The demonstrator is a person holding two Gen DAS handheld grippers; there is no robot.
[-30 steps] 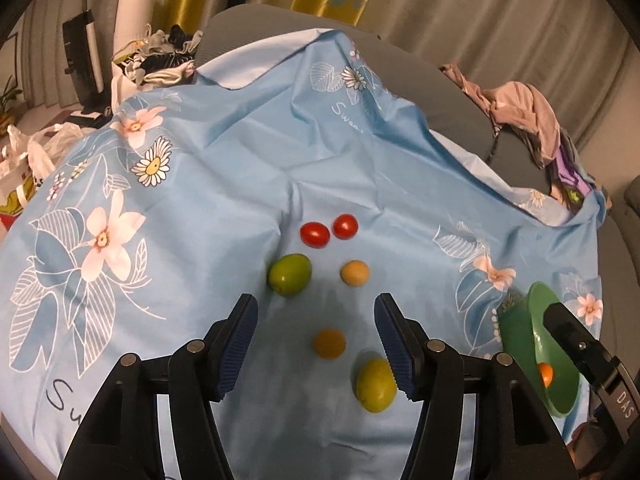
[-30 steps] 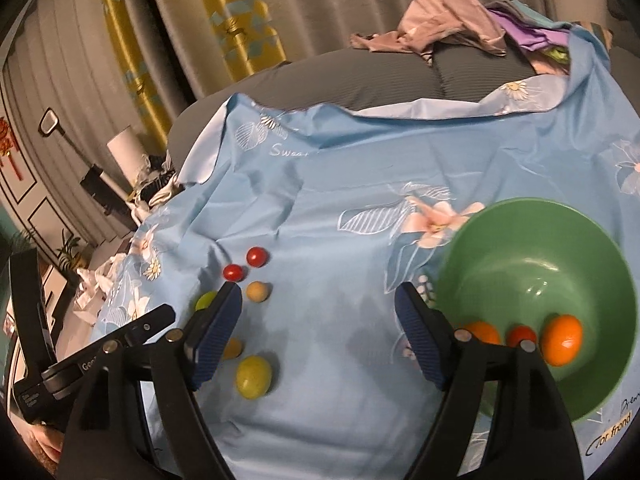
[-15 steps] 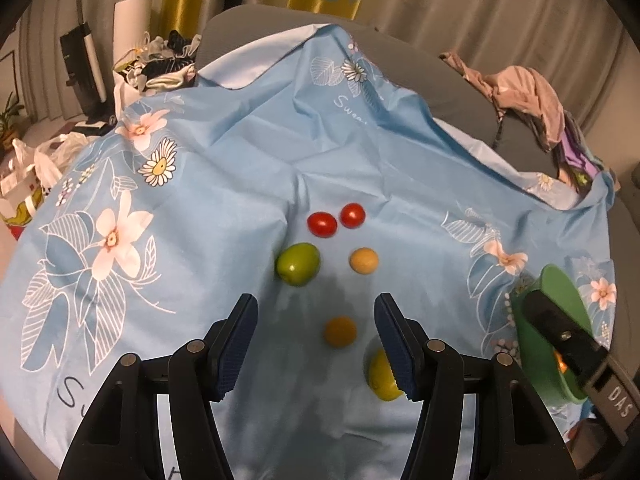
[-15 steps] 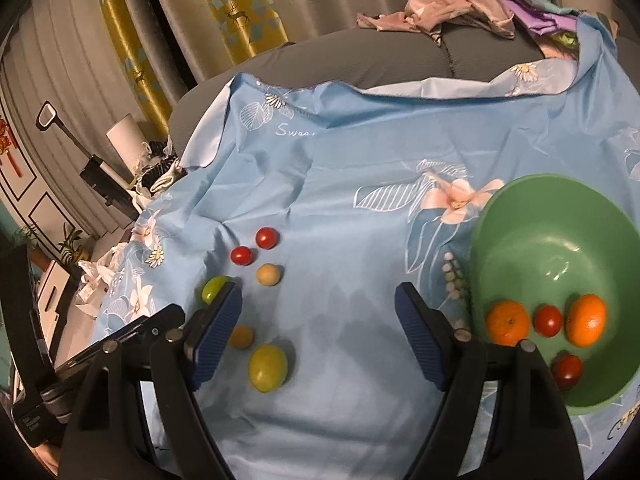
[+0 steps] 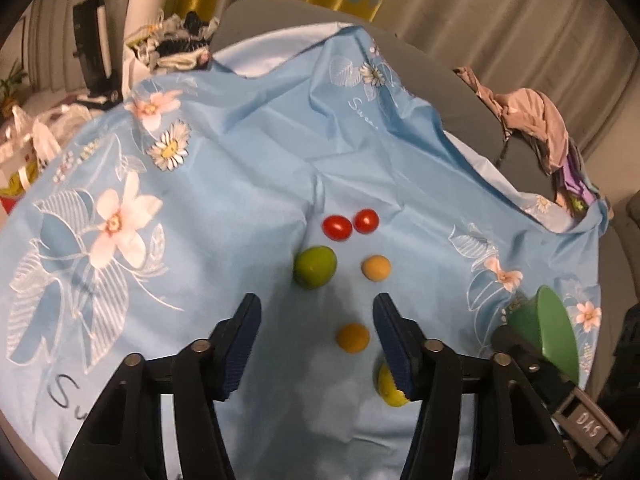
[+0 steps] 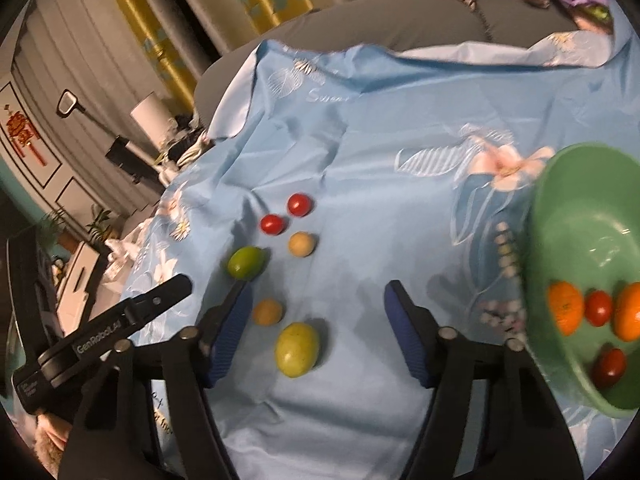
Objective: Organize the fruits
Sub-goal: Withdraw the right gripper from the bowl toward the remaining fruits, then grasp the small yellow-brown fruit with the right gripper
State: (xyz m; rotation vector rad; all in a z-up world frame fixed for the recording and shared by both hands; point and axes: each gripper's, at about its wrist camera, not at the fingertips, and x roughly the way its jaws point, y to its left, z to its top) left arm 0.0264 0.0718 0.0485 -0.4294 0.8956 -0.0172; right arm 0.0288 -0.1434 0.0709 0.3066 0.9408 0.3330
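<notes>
Several loose fruits lie on the blue floral cloth [image 5: 240, 184]. In the left wrist view my left gripper [image 5: 316, 304] hovers with its jaws closing; a small orange fruit [image 5: 353, 337] sits between them, untouched. Ahead lie a green lime [image 5: 315, 267], a pale orange fruit [image 5: 376, 267] and two red tomatoes [image 5: 337, 227]. In the right wrist view my right gripper [image 6: 318, 292] is also closing, with a yellow-green fruit [image 6: 297, 349] between its jaws, clear of the pads. The green bowl [image 6: 536, 240] at the right holds oranges [image 6: 565, 312] and tomatoes [image 6: 598, 308].
The cloth drapes over a grey couch [image 5: 440, 68] with a pile of clothes [image 5: 532, 120] at the back right. Clutter and a white roll [image 5: 140, 12] stand at the back left. The left gripper's body [image 6: 120, 320] lies close beside the right gripper's left finger.
Both pairs of jaws have narrowed. The right gripper has moved left and down over the loose fruit, so the bowl now sits at the right edge of its view.
</notes>
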